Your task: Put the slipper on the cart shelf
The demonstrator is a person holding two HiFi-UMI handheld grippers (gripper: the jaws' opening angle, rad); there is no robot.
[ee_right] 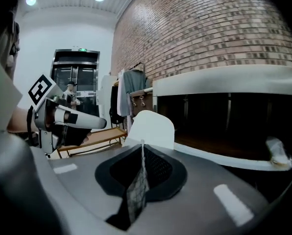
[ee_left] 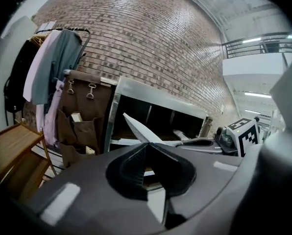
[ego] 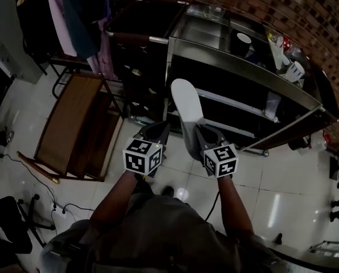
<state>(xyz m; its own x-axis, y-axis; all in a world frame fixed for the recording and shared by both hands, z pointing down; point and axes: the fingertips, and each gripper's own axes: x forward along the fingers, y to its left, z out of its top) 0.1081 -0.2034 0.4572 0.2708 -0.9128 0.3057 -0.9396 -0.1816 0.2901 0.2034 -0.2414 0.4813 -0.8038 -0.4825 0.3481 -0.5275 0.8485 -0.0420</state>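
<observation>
A white slipper [ego: 185, 102] sticks up and away from my right gripper [ego: 201, 132], whose jaws are shut on its near end. In the right gripper view the slipper [ee_right: 153, 128] rises just past the closed jaw tips. My left gripper [ego: 160, 131] hangs beside it to the left, jaws together with nothing between them. From the left gripper view the slipper [ee_left: 137, 129] shows edge-on ahead. The metal cart [ego: 244, 68] stands right in front, and its dark open shelf [ee_right: 219, 148] lies just beyond the slipper.
A wooden rack [ego: 73, 124] stands on the floor at the left, under hanging clothes [ego: 78, 16]. A brown hanging organiser [ee_left: 85, 111] is fixed to the cart's left end. A cup [ego: 243, 38] sits on the cart top, a pale item [ee_right: 276, 153] on the shelf.
</observation>
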